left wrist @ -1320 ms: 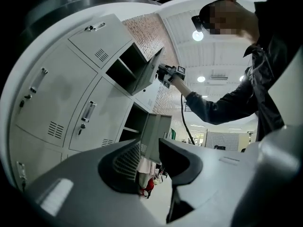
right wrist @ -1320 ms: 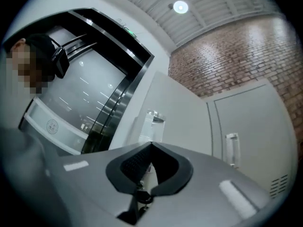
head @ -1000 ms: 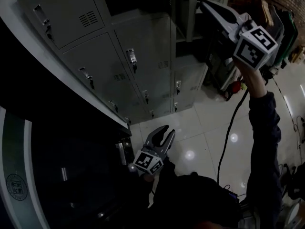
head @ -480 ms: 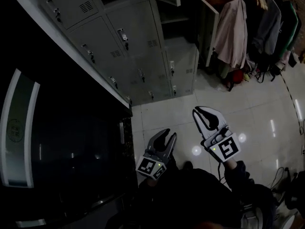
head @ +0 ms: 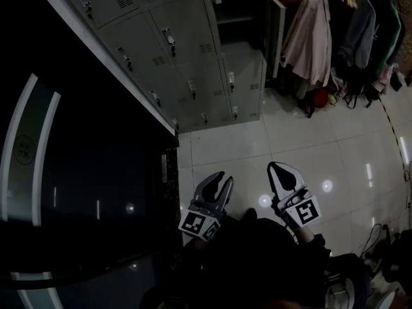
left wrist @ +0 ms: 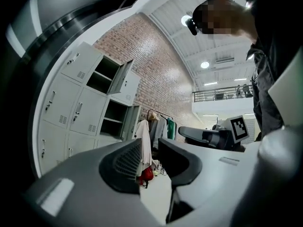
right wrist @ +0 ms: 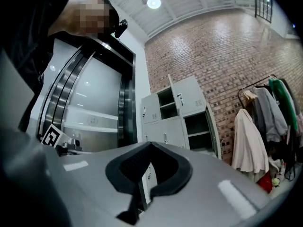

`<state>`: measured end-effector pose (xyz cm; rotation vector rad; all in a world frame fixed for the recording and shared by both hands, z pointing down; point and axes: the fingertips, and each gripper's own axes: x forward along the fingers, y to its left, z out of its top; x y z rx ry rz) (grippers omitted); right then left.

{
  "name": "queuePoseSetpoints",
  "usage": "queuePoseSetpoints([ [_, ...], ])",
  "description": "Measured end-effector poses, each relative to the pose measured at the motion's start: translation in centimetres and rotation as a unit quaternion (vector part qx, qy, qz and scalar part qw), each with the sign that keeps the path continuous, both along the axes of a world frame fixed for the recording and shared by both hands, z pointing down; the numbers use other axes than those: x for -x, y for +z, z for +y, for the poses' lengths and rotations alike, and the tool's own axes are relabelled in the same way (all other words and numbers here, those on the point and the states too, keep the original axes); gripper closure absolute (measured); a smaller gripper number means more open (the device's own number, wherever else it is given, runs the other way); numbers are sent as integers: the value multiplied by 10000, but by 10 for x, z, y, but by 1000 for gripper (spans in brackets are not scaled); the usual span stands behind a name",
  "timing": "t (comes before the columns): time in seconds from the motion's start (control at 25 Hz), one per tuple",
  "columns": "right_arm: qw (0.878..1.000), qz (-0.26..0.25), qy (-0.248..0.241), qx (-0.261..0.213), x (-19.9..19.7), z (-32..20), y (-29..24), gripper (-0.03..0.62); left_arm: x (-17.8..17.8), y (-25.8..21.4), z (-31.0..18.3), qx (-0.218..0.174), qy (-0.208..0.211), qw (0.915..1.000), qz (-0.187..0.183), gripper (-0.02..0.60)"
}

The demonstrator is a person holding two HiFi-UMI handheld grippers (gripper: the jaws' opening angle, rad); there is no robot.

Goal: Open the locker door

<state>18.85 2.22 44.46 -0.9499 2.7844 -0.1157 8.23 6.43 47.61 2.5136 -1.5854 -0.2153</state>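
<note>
Dark clothing of the person [head: 257,262] fills the bottom of the head view, and both tools are held low just ahead of it, side by side but not touching, above the floor.

The left gripper [head: 221,180], grey with a black-and-white marker cube at its base, has its jaws parted by a modest gap. The left gripper view [left wrist: 149,150] shows only floor and distant clothing through that gap, so it holds nothing.

The right gripper [head: 278,172], of the same build, has its jaws drawn together. In the right gripper view [right wrist: 150,145] the tips meet with nothing caught between them.

Below and beyond both tools lies the glossy white tiled floor [head: 347,147], which carries bright spots of reflected ceiling light. At the person's left a dark, shiny curved panel with pale stripes [head: 84,192] takes up much of the head view.

Well apart from either gripper stands the bank of grey metal lockers [head: 193,50], with small handles and vent slots on its closed doors. At its far end a grey locker door [head: 275,24] is swung outwards, leaving a dark shelved compartment [head: 238,15] exposed beside it. The right gripper view also shows a second compartment open higher up in the bank.

Farthest off, to the right of the lockers, a pale pinkish coat [head: 312,34] hangs beside darker garments [head: 360,24] against a brick wall [right wrist: 227,46].
</note>
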Motion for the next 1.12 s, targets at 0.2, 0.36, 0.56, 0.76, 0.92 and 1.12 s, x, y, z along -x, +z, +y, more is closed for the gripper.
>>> queuePoseSetpoints([
  [0.2, 9994, 256, -29, -219, -2, 27, -1, 592, 2, -12, 26, -116, 34, 9999, -79, 471],
  [0.36, 9991, 333, -93, -258, 6, 53, 4, 592, 4, -14, 50, -198, 63, 9997, -119, 471],
  [0.56, 9990, 383, -119, -220, 20, 89, 7, 592, 13, -15, 90, -189, 111, 9997, -47, 471],
  [0.76, 9988, 412, -67, -246, 30, 125, 7, 592, 20, -6, 126, -123, 200, 9997, 39, 471],
  [0.92, 9989, 442, -9, -186, 32, 147, 13, 592, 20, 2, 144, -67, 317, 9995, 48, 471],
  [1.12, 9988, 492, 41, -51, 35, 163, 25, 592, 20, 6, 159, -52, 440, 9990, 52, 471],
])
